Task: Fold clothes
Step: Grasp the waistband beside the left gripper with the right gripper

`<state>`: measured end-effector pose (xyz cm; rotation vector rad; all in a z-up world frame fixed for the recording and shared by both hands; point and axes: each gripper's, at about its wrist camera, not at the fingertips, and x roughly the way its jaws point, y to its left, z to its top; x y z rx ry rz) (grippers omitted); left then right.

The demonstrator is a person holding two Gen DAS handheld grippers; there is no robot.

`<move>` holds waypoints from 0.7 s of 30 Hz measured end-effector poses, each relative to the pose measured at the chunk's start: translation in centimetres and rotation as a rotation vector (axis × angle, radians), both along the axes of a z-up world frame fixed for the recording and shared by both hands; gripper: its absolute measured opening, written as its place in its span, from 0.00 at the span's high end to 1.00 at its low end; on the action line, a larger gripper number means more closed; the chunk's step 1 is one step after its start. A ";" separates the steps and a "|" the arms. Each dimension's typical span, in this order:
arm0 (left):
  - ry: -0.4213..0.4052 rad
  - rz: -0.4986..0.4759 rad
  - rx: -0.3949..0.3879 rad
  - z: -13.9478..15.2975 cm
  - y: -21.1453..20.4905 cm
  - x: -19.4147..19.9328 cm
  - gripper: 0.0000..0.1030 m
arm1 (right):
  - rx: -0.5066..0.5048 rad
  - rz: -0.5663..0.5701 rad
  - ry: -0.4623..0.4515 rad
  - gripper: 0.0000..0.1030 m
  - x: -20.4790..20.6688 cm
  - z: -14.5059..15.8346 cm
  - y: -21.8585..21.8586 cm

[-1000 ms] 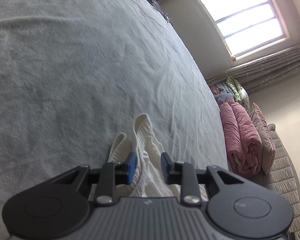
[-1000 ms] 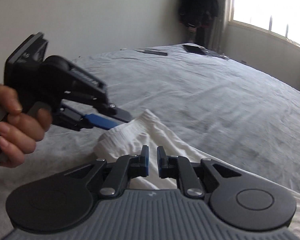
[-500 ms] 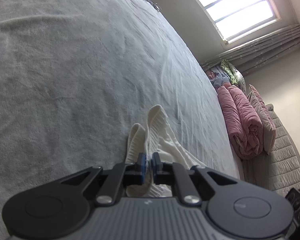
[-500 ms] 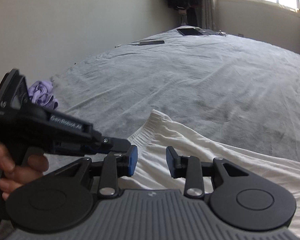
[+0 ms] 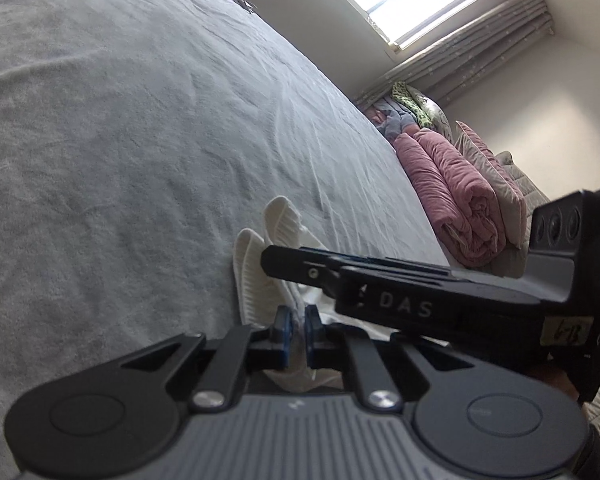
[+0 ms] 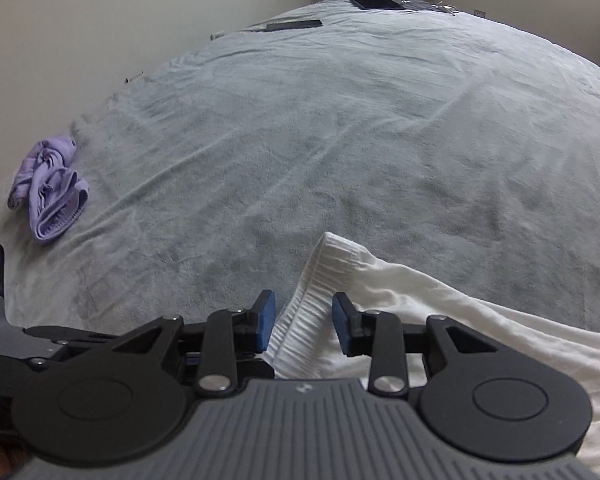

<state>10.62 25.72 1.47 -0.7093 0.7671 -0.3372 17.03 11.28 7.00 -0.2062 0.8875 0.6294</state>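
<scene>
The left gripper (image 5: 296,330) is sitting low in the bottom centre of its view, its blue pads pinching a fold of the white garment (image 5: 266,276) between them. The right gripper (image 6: 303,322) is reaching in from the right of the left view, crossing just above the left one, with its tongs standing wide on either side of the garment's ribbed hem (image 6: 320,276), not touching it. The garment is lying on the grey bedspread (image 6: 340,120), trailing toward the lower right of the right view.

On the side of the right gripper's body, white letters are reading "DAS", and a small handwritten label further right is too hard to make out.

Compared with half a second ago, the left gripper is keeping its pinch on the cloth, while the right gripper has swung across in front of it. A purple crumpled garment (image 6: 50,188) is lying at the left edge, and rolled pink bedding (image 5: 452,196) is showing at the right.
</scene>
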 end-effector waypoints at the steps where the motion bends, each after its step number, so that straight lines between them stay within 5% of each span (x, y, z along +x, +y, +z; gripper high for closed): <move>1: 0.007 -0.008 0.009 -0.1 0.0 0.0 0.93 | -0.022 0.000 -0.007 0.65 -0.1 -0.1 0.3; 3: 0.021 -0.023 0.021 -0.4 0.0 0.0 0.93 | -0.037 0.006 -0.020 0.69 -0.5 -0.2 0.3; 6: 0.035 -0.040 0.021 -0.8 0.2 0.1 0.93 | -0.027 0.012 -0.017 0.91 -1.0 -0.1 -0.1; 11: 0.044 -0.076 0.043 -1.0 0.3 -0.2 0.93 | -0.006 -0.004 -0.029 0.91 -1.6 0.6 -0.6; 15: 0.045 -0.077 0.040 -1.1 0.7 -0.2 0.93 | 0.026 -0.022 -0.025 0.71 -2.3 0.9 -1.6; 21: 0.017 -0.085 0.017 -0.9 1.2 -0.7 0.93 | 0.060 -0.025 0.013 0.70 -2.5 0.4 -2.1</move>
